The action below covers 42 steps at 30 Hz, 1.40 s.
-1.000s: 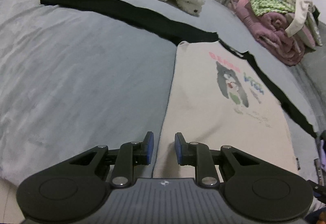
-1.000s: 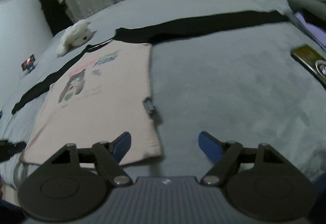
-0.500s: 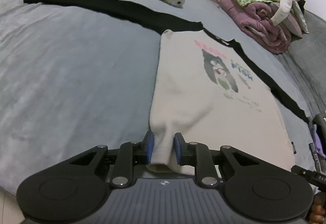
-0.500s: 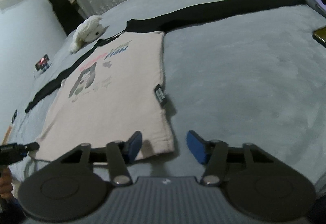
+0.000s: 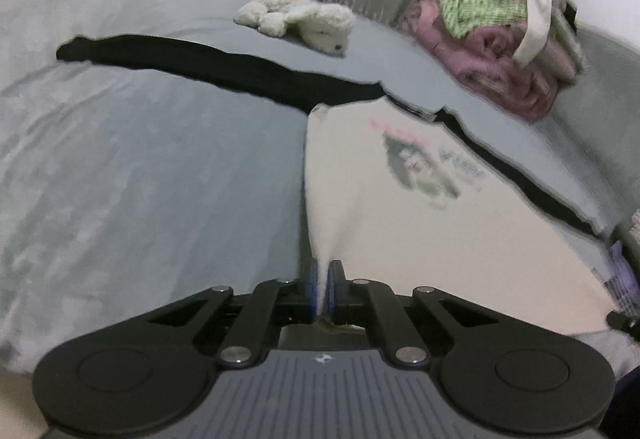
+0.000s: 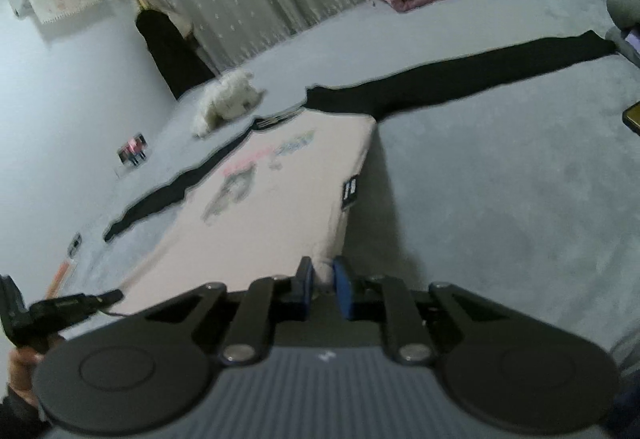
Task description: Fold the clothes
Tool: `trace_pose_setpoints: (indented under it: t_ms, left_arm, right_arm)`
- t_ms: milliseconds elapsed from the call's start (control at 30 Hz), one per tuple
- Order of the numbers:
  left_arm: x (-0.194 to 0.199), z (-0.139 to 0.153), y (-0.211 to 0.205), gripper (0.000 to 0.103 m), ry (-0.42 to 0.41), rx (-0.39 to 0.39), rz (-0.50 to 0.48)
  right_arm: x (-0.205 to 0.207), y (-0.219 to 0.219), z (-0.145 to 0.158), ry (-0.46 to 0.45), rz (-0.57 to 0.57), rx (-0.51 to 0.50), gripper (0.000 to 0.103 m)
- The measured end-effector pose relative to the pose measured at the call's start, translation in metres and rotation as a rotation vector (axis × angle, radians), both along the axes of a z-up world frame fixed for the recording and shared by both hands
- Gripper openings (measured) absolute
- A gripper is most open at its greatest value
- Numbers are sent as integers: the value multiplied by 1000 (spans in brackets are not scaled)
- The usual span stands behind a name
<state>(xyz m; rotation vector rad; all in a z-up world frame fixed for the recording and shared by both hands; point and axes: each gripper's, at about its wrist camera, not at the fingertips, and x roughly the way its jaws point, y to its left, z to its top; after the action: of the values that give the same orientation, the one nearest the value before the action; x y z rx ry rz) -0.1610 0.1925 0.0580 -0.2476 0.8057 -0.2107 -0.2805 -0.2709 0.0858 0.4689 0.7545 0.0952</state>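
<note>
- Sweatshirt [image 5: 400,223] lies face up on the grey bed [image 5: 140,179], cream body with black sleeves; hem nearest both cameras, collar farthest.
- Left claw [image 5: 320,289]: jaws have just been closing and now pinch the near left hem corner, cloth drawn into a ridge between the pads.
- Right claw [image 6: 322,287]: jaws have just been closing onto the near right hem corner; a bunch of cream cloth sits between the blue pads, judged gripped.
- Progress, as a judgement: folding has barely started. Both hem corners are taken, and the right edge stands off the bed with a shadow beneath it; no fold is laid yet.
- Remaining, as a judgement: sleeves to bring in, body to fold over.
- Mid-garment: a cartoon print with pink and blue lettering on the chest, blurred; a small black label [image 6: 349,193] on the right side seam.
- Far end: both black sleeves [image 5: 208,67] are spread out flat to either side, unfolded.
- Beyond the garment: a white plush toy [image 5: 298,19] near the collar, and a pile of pink and green laundry [image 5: 504,51] well apart at the back of the bed.
</note>
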Motion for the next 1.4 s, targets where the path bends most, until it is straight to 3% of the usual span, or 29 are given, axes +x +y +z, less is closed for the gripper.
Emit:
trace_pose_setpoints:
  t_ms: [100, 133, 200, 267, 367, 467, 667, 1033, 1133, 1267, 1400]
  left_arm:
    - [4, -10, -13, 5, 26, 92, -19]
    - [5, -13, -17, 10, 32, 124, -23]
    - [7, -17, -23, 13, 38, 166, -32]
    - [8, -13, -19, 23, 36, 144, -22]
    - [11, -7, -9, 25, 11, 135, 26]
    - [16, -2, 2, 25, -6, 117, 79]
    - [39, -2, 9, 25, 8, 93, 158]
    - [57, -2, 16, 25, 6, 80, 221]
    - [63, -3, 18, 25, 11, 73, 248]
    - [69, -9, 16, 25, 39, 43, 267]
    - [73, -2, 10, 25, 19, 45, 256]
  right_arm:
    - [15, 5, -27, 102, -7, -66, 13]
    - [20, 9, -35, 129, -6, -86, 13]
    - [23, 15, -41, 143, 14, -110, 14]
    - [24, 19, -37, 129, 27, -141, 22]
    - [24, 13, -27, 94, 10, -163, 37]
    - [23, 2, -22, 69, -21, -146, 40]
    - [42, -16, -23, 72, -85, -138, 40]
    - [55, 11, -34, 51, -81, -268, 41]
    - [56, 14, -32, 19, -77, -263, 40]
    - [59, 20, -34, 9, -82, -253, 30]
    - [62, 30, -39, 0, -70, -262, 30]
